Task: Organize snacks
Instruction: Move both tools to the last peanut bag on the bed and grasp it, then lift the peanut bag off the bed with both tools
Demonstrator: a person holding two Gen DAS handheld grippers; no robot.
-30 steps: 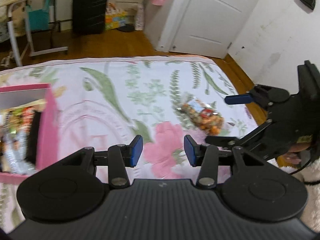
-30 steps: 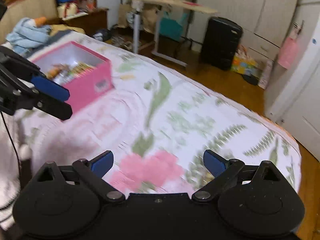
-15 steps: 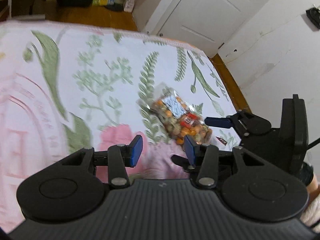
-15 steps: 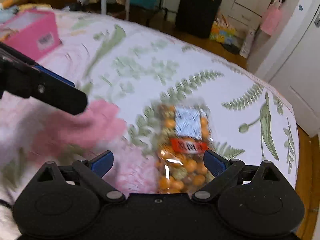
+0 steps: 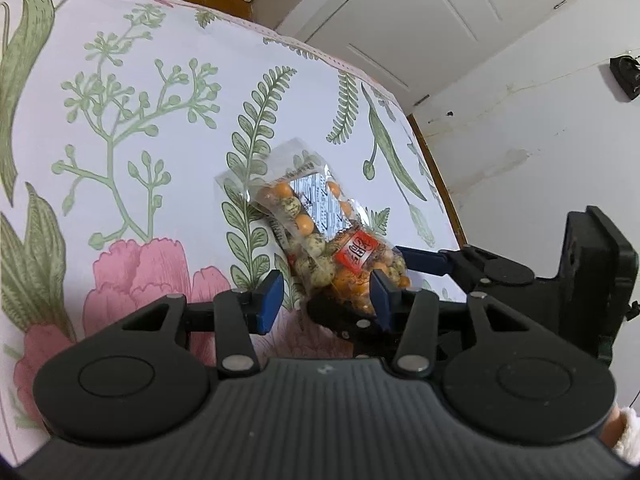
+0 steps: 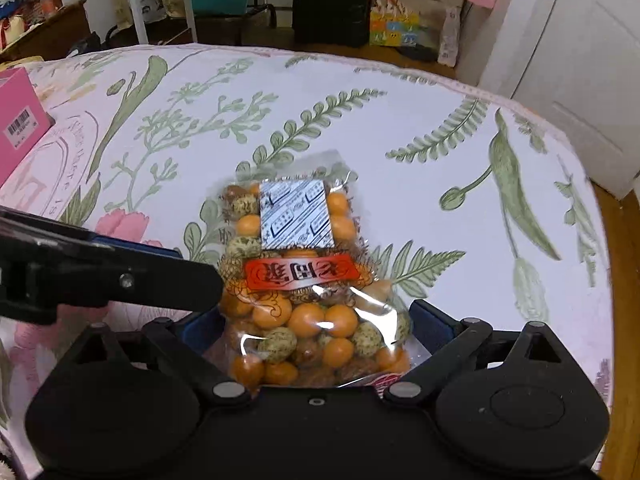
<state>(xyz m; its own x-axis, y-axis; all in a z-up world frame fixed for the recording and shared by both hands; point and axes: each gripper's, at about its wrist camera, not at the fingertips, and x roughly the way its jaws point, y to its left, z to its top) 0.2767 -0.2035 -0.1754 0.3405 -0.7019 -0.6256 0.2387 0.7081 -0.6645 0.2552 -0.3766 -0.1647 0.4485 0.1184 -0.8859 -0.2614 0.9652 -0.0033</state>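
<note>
So my right gripper (image 6: pixel 316 324) sits low over the snack bag (image 6: pixel 304 276), a clear packet of orange and speckled coated nuts with a red label and a white sachet inside. It lies flat on the floral bedspread (image 6: pixel 400 120), near the corner by the white door (image 6: pixel 580 60). My right jaws stand wide, one blue pad on each side of the bag's near end; I cannot tell whether the pads touch the plastic, and nothing looks squeezed. My left gripper (image 5: pixel 326 300) comes in from the side, jaws partly apart and empty, its right fingertip just beside the bag's edge. From the left camera the bag (image 5: pixel 316 232) sits just ahead. A pink box (image 6: pixel 16 120) stands well apart at the left edge.
</note>
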